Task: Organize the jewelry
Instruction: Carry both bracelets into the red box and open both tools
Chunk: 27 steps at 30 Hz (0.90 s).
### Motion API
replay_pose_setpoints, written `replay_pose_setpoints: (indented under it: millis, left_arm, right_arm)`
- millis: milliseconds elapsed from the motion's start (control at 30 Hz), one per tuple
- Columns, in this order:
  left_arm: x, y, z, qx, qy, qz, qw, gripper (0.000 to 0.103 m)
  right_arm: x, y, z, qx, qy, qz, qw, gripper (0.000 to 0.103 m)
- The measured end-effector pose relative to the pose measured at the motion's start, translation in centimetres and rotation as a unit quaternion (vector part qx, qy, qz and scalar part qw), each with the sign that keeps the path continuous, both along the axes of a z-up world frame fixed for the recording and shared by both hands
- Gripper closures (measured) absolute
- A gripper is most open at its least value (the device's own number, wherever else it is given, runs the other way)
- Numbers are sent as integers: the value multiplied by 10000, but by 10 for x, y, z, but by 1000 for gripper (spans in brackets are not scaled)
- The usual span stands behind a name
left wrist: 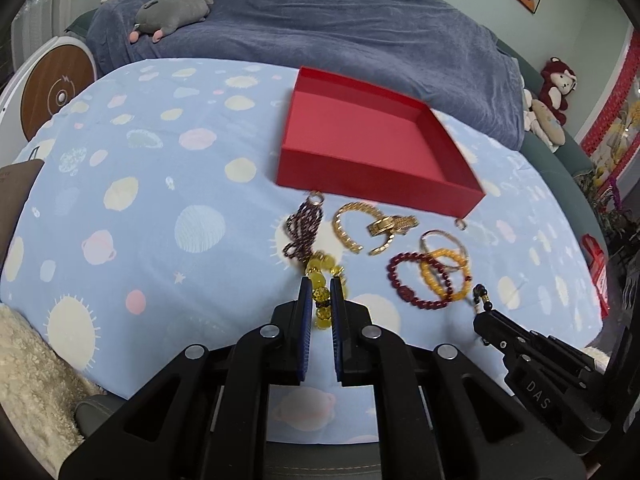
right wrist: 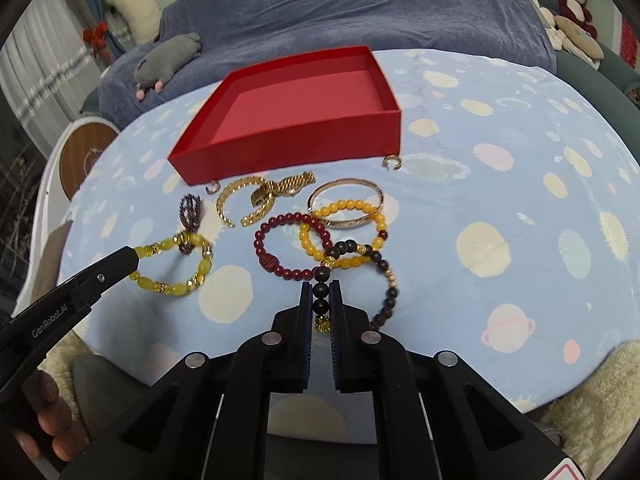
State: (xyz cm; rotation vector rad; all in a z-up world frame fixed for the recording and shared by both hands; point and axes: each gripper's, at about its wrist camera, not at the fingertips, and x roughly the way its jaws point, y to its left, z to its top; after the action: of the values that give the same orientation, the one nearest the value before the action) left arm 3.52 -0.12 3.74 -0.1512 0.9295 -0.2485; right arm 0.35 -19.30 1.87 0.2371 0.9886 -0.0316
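While the left gripper point(left wrist: 321, 292) pinches the near beads of the yellow bracelet point(right wrist: 176, 262), the right gripper point(right wrist: 321, 294) pinches the dark bracelet point(right wrist: 382, 280), both low over the blue cloth point(right wrist: 500, 208). The rest of each bracelet lies on the cloth. Between them lie a red bracelet point(right wrist: 292, 248) and an amber bracelet point(right wrist: 348, 232), overlapping, with a bangle point(right wrist: 346, 200), gold chains point(right wrist: 256, 200) and a garnet strand point(right wrist: 191, 208) beyond. The red box point(right wrist: 304, 92) stands behind them, nothing visible inside.

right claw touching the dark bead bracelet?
Touching. The right wrist view shows the right claw closed on the dark bead bracelet, beads pinched between both fingers.
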Motion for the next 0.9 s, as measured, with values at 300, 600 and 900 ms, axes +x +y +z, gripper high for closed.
replay_pose_setpoints:
  millis: [300, 600, 900]
  left_arm:
    - [24, -9, 51, -331, -268, -186, 9989, 94]
    - [110, -28, 99, -481, -585, -409, 9963, 94]
    - [230, -57, 75, -361, -399, -364, 9979, 94]
  right_arm:
    - [16, -23, 47, 224, -376, -89, 9990, 96]
    - [103, -51, 74, 373, -605, -68, 9974, 96]
    - [217, -65, 67, 361, -609, -43, 9975, 96]
